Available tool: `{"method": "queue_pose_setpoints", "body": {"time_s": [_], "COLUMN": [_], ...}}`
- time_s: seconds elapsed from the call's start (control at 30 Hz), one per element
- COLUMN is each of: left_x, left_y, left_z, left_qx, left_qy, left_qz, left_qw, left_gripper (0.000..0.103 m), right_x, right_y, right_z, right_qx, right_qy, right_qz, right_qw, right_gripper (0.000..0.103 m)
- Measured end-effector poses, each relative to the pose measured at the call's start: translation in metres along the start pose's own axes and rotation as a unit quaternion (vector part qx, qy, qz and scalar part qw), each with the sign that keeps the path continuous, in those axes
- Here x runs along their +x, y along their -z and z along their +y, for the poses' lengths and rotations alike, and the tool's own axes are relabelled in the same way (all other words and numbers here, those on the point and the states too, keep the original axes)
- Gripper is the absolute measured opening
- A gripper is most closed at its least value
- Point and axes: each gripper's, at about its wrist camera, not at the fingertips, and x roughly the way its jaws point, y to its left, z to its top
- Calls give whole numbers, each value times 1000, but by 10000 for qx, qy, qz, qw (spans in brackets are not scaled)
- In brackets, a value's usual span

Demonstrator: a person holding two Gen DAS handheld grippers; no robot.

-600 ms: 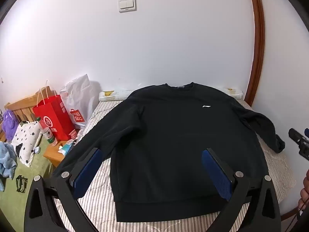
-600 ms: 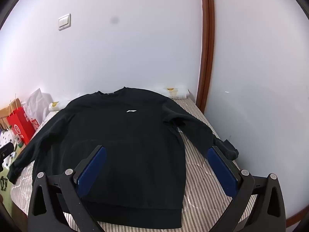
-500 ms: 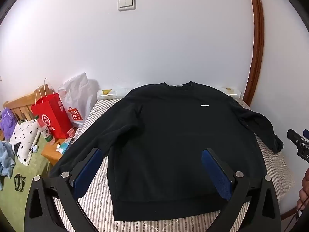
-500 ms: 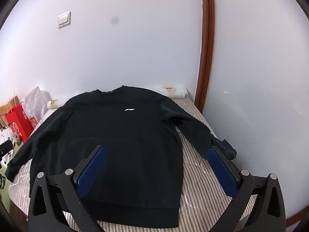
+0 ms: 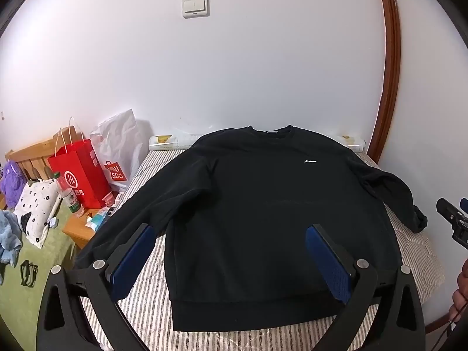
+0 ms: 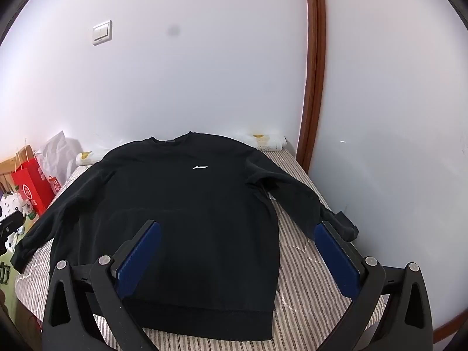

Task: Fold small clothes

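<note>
A black long-sleeved sweatshirt (image 5: 263, 204) with a small white chest logo lies flat, front up, on a striped bed (image 5: 152, 304), collar toward the wall, both sleeves spread out. It also shows in the right wrist view (image 6: 187, 213). My left gripper (image 5: 231, 239) is open and empty, held above the hem on the shirt's left half. My right gripper (image 6: 237, 235) is open and empty, above the shirt's right side, its right finger (image 6: 336, 260) near the right sleeve cuff (image 6: 345, 226).
A white wall is behind the bed, with a brown wooden frame (image 6: 314, 87) at the right. Left of the bed stand a red paper bag (image 5: 79, 172), a white plastic bag (image 5: 120, 146), a bottle and a low wooden stand (image 5: 79, 231). The right gripper's tip shows at the left view's right edge (image 5: 453, 219).
Both grippers have drifted slightly; the sweatshirt sits a little lower and further left in both views. It has not been touched and both grippers stay open.
</note>
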Motion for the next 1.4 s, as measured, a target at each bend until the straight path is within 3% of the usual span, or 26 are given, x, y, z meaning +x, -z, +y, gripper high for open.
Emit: {"method": "queue_pose_setpoints", "body": {"time_s": [1.4], "left_x": [3], "left_y": [3], "left_z": [11], "left_qx": [-131], "left_qy": [49], "left_qz": [36], "left_qw": [9999], "left_gripper": [103], "right_x": [-4], "right_y": [-4], "right_z": [23], "right_qx": [-66], "right_qy": [17], "right_qz": [79], "right_qw": [9999], "right_gripper": [103]}}
